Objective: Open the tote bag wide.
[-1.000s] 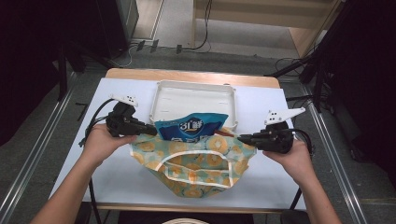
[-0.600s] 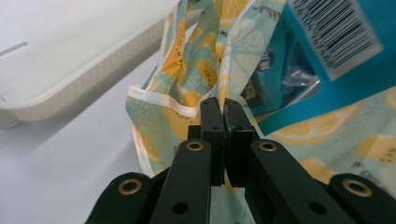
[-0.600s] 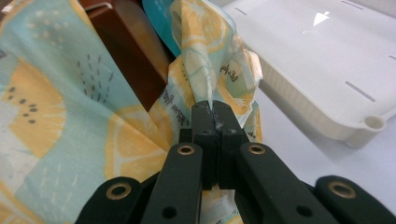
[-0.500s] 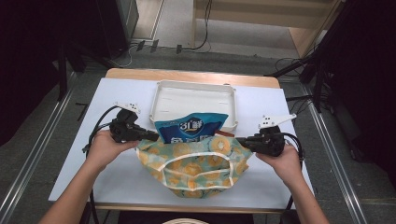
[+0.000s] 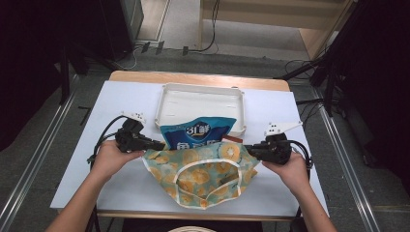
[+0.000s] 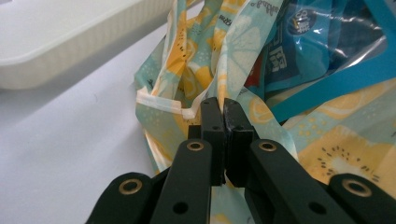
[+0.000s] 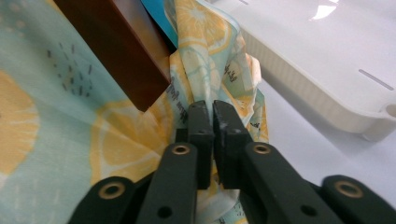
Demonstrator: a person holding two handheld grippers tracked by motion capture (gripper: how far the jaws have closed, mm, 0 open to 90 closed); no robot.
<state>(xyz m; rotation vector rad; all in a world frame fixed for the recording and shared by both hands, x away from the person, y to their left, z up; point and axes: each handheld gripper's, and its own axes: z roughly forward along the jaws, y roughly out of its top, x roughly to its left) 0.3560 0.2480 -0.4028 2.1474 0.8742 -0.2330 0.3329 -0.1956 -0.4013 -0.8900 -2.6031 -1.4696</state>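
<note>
White table point(image 5: 121, 101), white tray point(image 5: 200, 104), fruit-print bag point(image 5: 203, 176) on it

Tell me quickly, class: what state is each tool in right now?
Left tool: closed, pinching the fruit-print bag at its edge.
Right tool: closed, pinching the same bag's opposite edge.

Bright table, perhaps slightly soft
</note>
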